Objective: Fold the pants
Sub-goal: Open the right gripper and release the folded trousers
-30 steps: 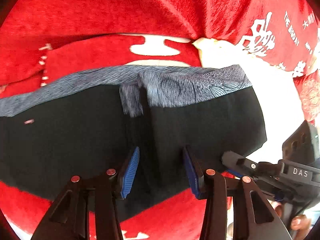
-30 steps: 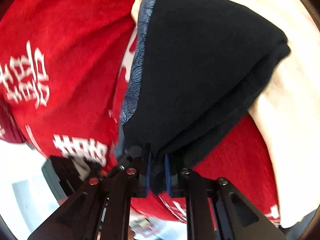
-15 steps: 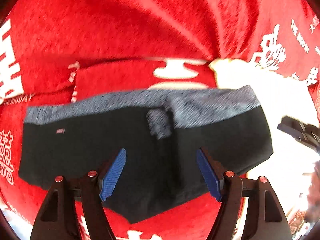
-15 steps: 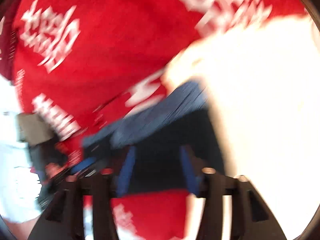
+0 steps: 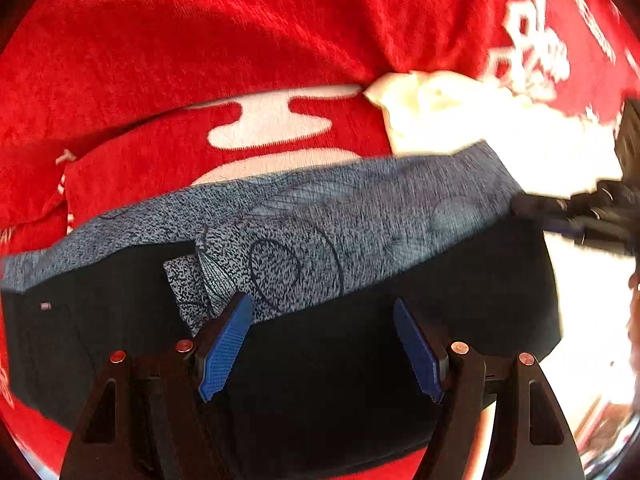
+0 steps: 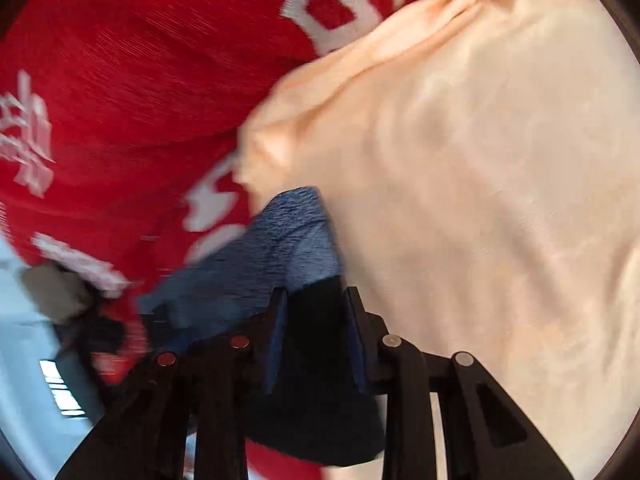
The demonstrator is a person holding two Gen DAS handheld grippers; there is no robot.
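The black pants (image 5: 360, 360) lie folded on the red cloth (image 5: 200, 40), straight ahead of the left gripper (image 5: 322, 344), whose blue pads stand spread over them, gripping nothing. The right gripper (image 6: 316, 336), partly spread, straddles the pants' corner beside the cream cloth (image 6: 480, 160). Risk: closing there may catch one layer only and drag the fold open.
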